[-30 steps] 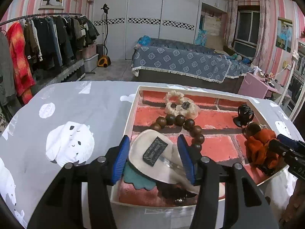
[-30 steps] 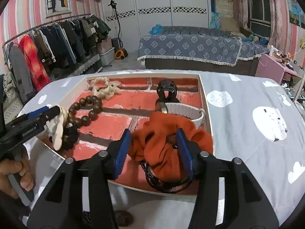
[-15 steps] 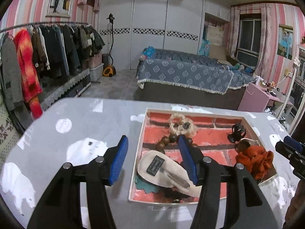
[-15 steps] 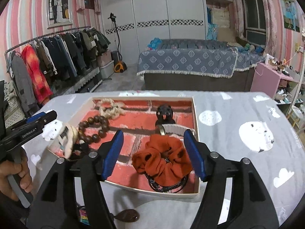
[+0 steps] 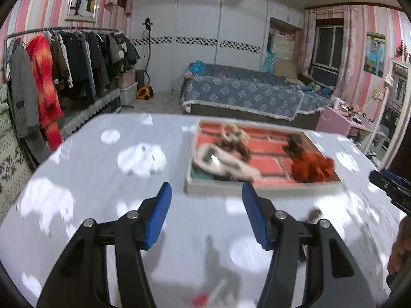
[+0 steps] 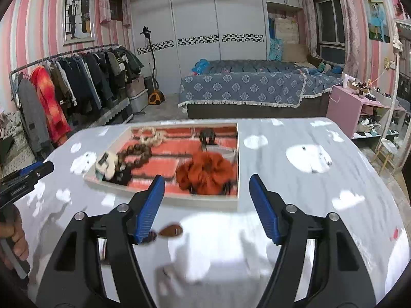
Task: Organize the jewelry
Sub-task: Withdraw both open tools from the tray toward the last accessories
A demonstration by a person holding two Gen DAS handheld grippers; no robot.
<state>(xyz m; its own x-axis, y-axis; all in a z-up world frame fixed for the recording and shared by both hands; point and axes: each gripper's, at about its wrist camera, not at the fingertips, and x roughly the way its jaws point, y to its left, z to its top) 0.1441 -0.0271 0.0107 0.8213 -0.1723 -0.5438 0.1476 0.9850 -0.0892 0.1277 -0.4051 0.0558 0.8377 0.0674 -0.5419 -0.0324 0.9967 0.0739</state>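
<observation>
Jewelry tray [image 6: 177,200] beyond empty grippers

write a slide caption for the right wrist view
Open right tool hangs empty before a tray holding an orange scrunchie and wooden bead bracelet.

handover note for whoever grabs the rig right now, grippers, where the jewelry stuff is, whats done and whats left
Left gripper: open, nothing between the fingers, over bare tablecloth short of the tray.
Right gripper: jaws have just been opening, empty, at the tray's near edge.
In the tray: orange scrunchie, wooden bead bracelet, cream hair clip, black claw clip, pale scrunchie.
Done: those pieces lie in the tray.
Left: a small brown piece on the tablecloth in front of the tray.
</observation>
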